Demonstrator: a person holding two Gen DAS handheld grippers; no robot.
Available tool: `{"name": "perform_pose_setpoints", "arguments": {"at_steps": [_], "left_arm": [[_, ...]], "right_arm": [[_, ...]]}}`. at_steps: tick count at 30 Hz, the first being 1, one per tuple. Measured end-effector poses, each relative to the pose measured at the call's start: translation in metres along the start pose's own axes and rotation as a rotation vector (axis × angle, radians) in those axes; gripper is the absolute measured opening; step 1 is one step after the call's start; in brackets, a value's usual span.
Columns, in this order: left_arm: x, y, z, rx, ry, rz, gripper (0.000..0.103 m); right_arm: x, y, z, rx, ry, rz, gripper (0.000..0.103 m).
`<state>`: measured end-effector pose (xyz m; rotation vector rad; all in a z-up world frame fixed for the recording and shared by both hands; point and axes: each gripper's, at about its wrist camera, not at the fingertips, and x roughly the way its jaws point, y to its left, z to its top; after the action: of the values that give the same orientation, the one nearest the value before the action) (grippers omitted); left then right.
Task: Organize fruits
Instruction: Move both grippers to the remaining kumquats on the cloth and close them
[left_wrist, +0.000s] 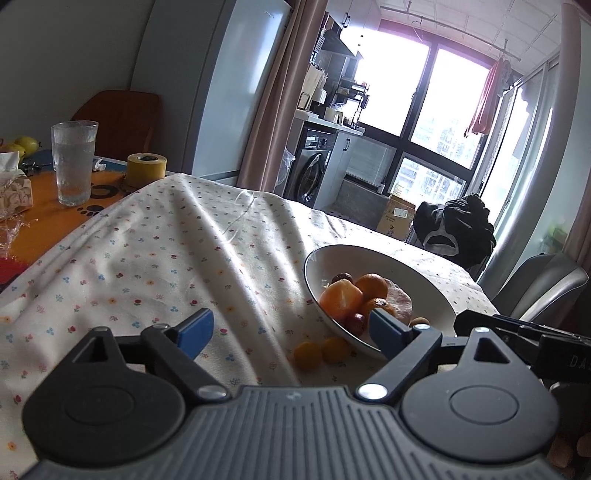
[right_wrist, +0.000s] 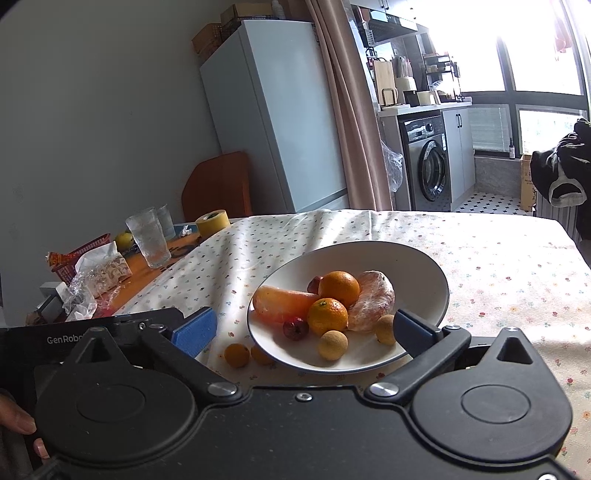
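Kumquats (left_wrist: 320, 353) are lying loose at lower centre, beside the bowl (left_wrist: 424, 280); we are holding the left gripper (left_wrist: 291, 332) nearer, both grippers wide, empty.

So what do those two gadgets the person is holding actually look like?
Both are alike: a black body with a ribbed top, two round black discs, silver pivot screws and black linkage arms ending in blue finger pads. The left gripper carries white "GenRobo" lettering, seen in the right view; the right gripper matches. No cables or sleeves show.
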<state>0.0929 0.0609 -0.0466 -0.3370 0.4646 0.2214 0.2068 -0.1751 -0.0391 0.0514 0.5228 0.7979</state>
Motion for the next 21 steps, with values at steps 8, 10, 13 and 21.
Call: {"name": "perform_pose_setpoints", "arguments": {"at_steps": [8, 10, 13, 21], "left_arm": [[-0.01, 0.005, 0.004, 0.004, -0.008, 0.008, 0.09], [-0.011, 0.006, 0.005, 0.008, -0.008, 0.012, 0.09], [-0.013, 0.01, 0.007, 0.006, -0.008, 0.017, 0.09], [-0.016, 0.02, 0.012, 0.069, -0.027, 0.004, 0.09]], "right_arm": [[-0.003, 0.01, 0.0, 0.008, 0.017, 0.012, 0.103], [-0.004, 0.011, -0.001, 0.011, 0.03, 0.017, 0.103], [-0.006, 0.017, -0.001, 0.007, 0.039, 0.04, 0.103], [-0.009, 0.026, -0.005, -0.003, 0.047, 0.042, 0.103]]}}
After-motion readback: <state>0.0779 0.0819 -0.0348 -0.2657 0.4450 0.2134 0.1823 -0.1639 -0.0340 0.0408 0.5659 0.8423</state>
